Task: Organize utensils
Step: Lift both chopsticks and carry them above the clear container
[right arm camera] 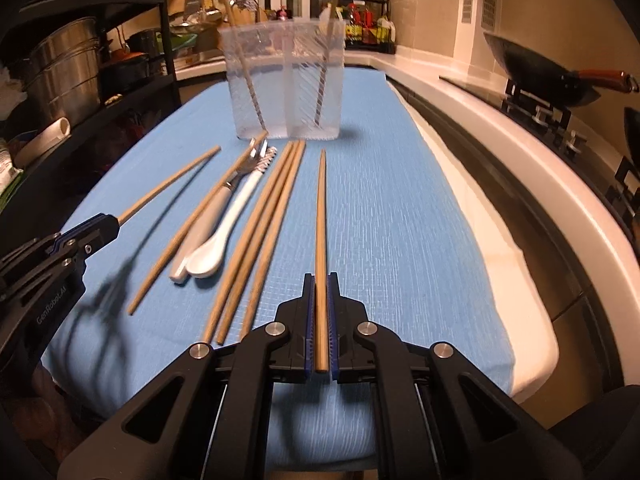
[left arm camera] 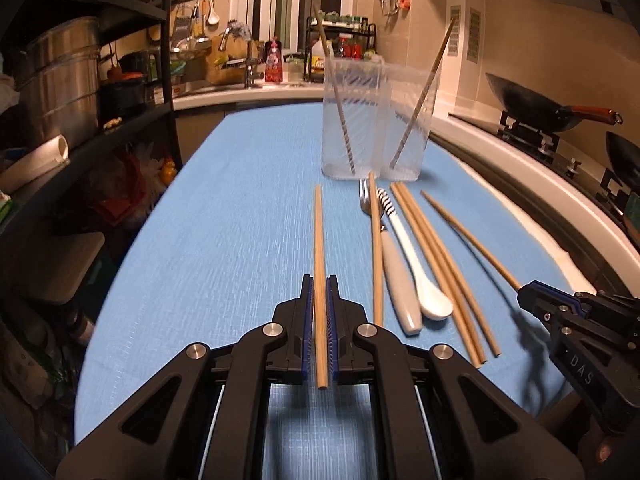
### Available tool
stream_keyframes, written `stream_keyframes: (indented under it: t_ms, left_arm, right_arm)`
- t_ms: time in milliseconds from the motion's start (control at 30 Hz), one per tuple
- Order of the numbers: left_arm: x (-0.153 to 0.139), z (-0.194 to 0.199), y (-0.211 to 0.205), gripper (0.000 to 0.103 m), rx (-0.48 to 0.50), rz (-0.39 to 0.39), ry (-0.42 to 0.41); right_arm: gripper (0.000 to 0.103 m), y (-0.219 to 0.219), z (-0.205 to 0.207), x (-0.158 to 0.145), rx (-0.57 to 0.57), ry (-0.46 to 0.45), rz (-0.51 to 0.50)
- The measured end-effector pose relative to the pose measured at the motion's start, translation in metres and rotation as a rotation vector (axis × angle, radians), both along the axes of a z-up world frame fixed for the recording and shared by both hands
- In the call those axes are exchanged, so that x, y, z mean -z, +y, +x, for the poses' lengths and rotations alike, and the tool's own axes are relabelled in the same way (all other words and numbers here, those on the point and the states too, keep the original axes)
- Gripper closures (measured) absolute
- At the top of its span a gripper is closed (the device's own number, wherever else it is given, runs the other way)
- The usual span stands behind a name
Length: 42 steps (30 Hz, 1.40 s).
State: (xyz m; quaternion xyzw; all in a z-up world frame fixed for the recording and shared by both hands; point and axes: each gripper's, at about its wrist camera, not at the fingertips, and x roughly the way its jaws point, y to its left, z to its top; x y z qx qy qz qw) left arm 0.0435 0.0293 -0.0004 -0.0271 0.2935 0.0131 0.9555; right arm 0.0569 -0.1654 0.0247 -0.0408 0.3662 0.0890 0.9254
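Observation:
My left gripper [left arm camera: 320, 280] is shut on a wooden chopstick [left arm camera: 319, 232] that points ahead toward the clear two-compartment holder [left arm camera: 376, 120]. Each compartment has one chopstick leaning in it. My right gripper [right arm camera: 321, 280] is shut on another chopstick [right arm camera: 321, 216], also aimed at the holder [right arm camera: 286, 80]. Each gripper appears in the other's view: the right gripper [left arm camera: 528, 292] at the right edge, the left gripper [right arm camera: 108, 224] at the left edge. Between them on the blue cloth lie a grey-handled fork [left arm camera: 396, 280], a white spoon [left arm camera: 416, 264], three chopsticks side by side [right arm camera: 260, 232] and one more chopstick [right arm camera: 192, 228].
The blue cloth [left arm camera: 240, 220] covers a long table. A stove with a dark wok [left arm camera: 532, 100] runs along the right behind a white counter edge [right arm camera: 500, 168]. Black shelving with metal pots [left arm camera: 68, 76] stands at the left. A sink counter with bottles [left arm camera: 276, 64] lies behind the holder.

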Motion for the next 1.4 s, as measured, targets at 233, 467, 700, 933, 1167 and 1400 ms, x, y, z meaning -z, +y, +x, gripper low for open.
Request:
stream_keyframes:
  t_ms: [233, 467, 700, 933, 1167, 1400]
  left_arm:
    - [-0.033, -0.025, 0.003, 0.096, 0.001, -0.024, -0.081]
    - [-0.065, -0.037, -0.002, 0.097, 0.015, -0.005, -0.147]
    - [-0.100, -0.037, 0.003, 0.096, 0.035, -0.016, -0.209]
    - [-0.130, -0.023, 0.012, 0.097, 0.054, -0.068, -0.191]
    - [-0.152, -0.009, 0.012, 0.097, 0.053, -0.082, -0.141]
    - [-0.161, 0.007, 0.009, 0.097, 0.074, -0.088, -0.129]
  right_arm:
    - [0.097, -0.008, -0.024, -0.039, -0.014, -0.075, 0.004]
    - [0.097, -0.018, -0.033, -0.079, -0.017, -0.144, 0.033]
    - [0.097, -0.025, -0.032, -0.123, -0.035, -0.221, 0.042]
    - [0.097, -0.029, -0.019, -0.152, -0.035, -0.238, 0.075]
    - [0.097, -0.023, -0.008, -0.174, -0.046, -0.223, 0.103]
    - [0.097, -0.014, 0.012, -0.194, -0.059, -0.225, 0.100]
